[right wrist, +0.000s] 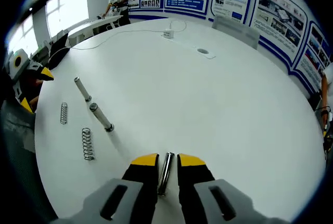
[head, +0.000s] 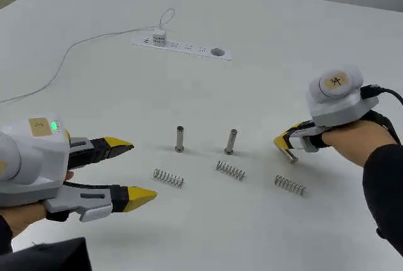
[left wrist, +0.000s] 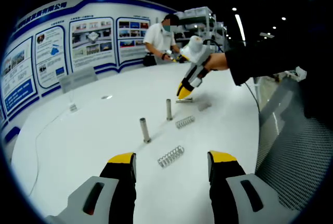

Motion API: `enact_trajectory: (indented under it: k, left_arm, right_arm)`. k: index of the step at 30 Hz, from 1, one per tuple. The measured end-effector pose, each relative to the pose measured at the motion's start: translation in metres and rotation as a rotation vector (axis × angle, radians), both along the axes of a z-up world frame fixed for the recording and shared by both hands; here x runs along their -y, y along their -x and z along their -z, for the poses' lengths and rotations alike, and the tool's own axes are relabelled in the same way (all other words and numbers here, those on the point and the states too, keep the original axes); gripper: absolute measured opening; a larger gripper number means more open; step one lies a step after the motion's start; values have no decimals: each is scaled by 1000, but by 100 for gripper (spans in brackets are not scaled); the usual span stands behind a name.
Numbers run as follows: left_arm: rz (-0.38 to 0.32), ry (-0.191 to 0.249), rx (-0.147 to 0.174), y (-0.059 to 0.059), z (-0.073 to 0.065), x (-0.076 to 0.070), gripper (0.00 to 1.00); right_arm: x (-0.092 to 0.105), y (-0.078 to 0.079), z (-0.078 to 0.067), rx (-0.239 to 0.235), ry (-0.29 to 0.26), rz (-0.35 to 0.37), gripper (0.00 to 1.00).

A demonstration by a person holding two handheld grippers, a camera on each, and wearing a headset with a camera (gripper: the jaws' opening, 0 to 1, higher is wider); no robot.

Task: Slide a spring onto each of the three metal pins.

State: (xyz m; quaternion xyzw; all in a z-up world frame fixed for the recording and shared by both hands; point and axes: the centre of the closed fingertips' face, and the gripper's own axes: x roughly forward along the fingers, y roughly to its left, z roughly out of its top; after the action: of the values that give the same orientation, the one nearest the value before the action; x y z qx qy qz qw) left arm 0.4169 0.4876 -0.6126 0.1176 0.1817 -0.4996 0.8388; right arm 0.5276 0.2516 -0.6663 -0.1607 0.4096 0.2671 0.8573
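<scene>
Three springs (left spring [head: 169, 178], middle spring [head: 230, 171], right spring [head: 290, 185]) seen lying loose on tabletop [head: 264, 88], none threaded. Left pin [head: 180, 139] and middle pin [head: 231, 142] stood upright, bare; third pin [head: 288, 153] clamped tilted in right tool [right wrist: 167, 159]. Left tool [head: 140, 169] spread, empty. All three fittings judged outstanding.

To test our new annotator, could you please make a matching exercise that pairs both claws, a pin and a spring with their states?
Things:
1. left claw
2. right claw
3. middle pin
4. right spring

States:
A. lies flat on the table
B. open
C. shut on a tilted pin
D. stands upright

Pairs: 1-B, 2-C, 3-D, 4-A.
</scene>
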Motion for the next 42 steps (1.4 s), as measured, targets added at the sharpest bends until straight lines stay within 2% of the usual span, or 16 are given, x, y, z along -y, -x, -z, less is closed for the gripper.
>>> enact_trajectory:
  k: [5,16,22,26,30,36,39,42]
  left_arm:
    - [-2,1,0,0,0,0,56]
    - [-3,1,-4,0,1,0,56]
    - [-5,2,-6,0,1,0,55]
    - [-3,0,-5,0,1,0,55]
    - [-4,0,-3,0,0,0,55]
    - [-4,-1,5,-1,-1,0,54]
    - [-2,-1,5,0,-1,0,54]
    - [3,-2,5,0,-1,1,54]
  right_arm:
    - [1,0,7,-38,7,17,13]
    - [3,-2,15,-85,30,26,10]
    - [3,0,15,-98,36,16,10]
    - [3,0,15,-117,28,35,10]
    - [2,1,15,-111,42,23,9]
    - [3,3,13,-97,19,51,9]
    - [0,5,4,-81,-9,56,9]
    - [1,7,-3,-70,-12,59,9]
